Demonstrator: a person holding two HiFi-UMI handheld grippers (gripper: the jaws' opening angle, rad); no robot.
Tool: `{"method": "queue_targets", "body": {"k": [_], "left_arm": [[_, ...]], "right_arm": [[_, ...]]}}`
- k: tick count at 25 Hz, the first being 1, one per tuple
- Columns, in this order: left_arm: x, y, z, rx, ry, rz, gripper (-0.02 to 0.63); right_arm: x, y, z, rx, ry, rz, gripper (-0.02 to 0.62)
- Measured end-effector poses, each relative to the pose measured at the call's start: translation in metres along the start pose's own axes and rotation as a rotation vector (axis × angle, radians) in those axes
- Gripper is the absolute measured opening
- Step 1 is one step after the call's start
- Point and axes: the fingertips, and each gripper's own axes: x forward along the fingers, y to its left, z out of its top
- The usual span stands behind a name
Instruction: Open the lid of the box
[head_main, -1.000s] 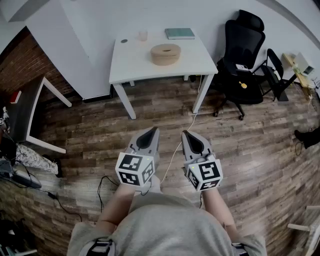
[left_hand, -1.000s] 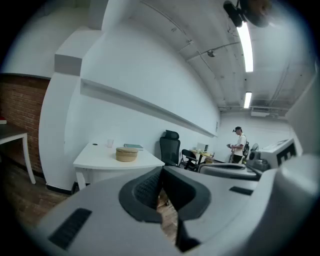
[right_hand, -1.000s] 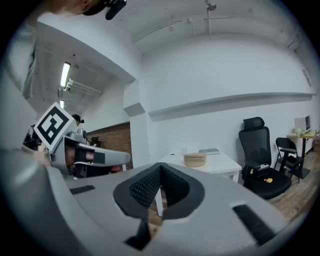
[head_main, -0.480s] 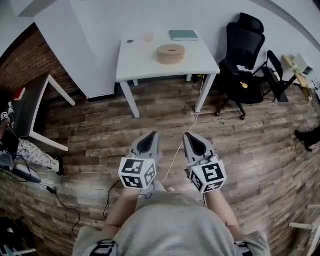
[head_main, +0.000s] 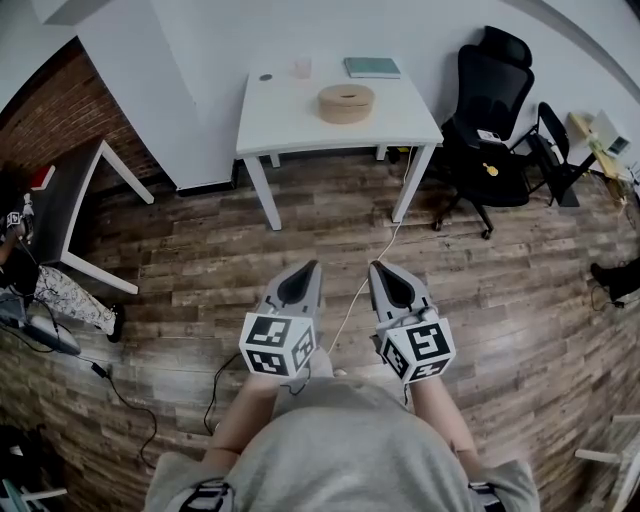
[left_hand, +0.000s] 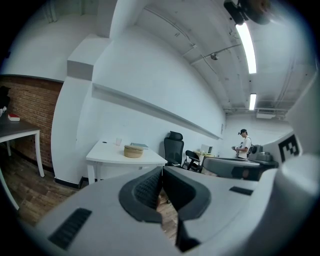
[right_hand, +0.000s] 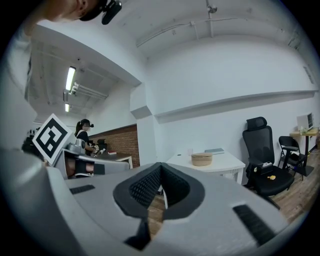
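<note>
A round tan box (head_main: 346, 103) with its lid on stands on a white table (head_main: 290, 125) far ahead across the room. It shows small in the left gripper view (left_hand: 133, 150) and the right gripper view (right_hand: 202, 159). My left gripper (head_main: 310, 266) and right gripper (head_main: 376, 267) hang side by side over the wooden floor, well short of the table. Both are shut with nothing between the jaws.
On the table also lie a teal book (head_main: 372, 67), a clear cup (head_main: 302, 68) and a small dark disc (head_main: 265, 77). A black office chair (head_main: 489, 110) stands right of the table, a dark desk (head_main: 70, 200) at left. A white cable (head_main: 370, 265) crosses the floor. A person (left_hand: 244, 145) stands far off.
The head view has shifted, so the table and box sit slightly further right and higher in it. Both grippers stay shut and side by side.
</note>
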Motion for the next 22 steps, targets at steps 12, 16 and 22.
{"method": "queue_targets", "body": {"k": [12,16,22], "left_arm": [[0.015,0.0,-0.006,0.022,0.016,-0.011,0.009],[0.032,0.007,-0.006,0.02,0.029,-0.022,0.015],[0.065,0.029,-0.001,0.021,0.034,-0.032,0.069]], "right_arm": [[0.008,-0.018,-0.011,0.028,0.024,-0.025,0.025],[0.022,-0.029,-0.015,0.036,0.044,-0.028,0.054],[0.057,-0.05,-0.019,0.052,0.062,-0.034,0.089]]}}
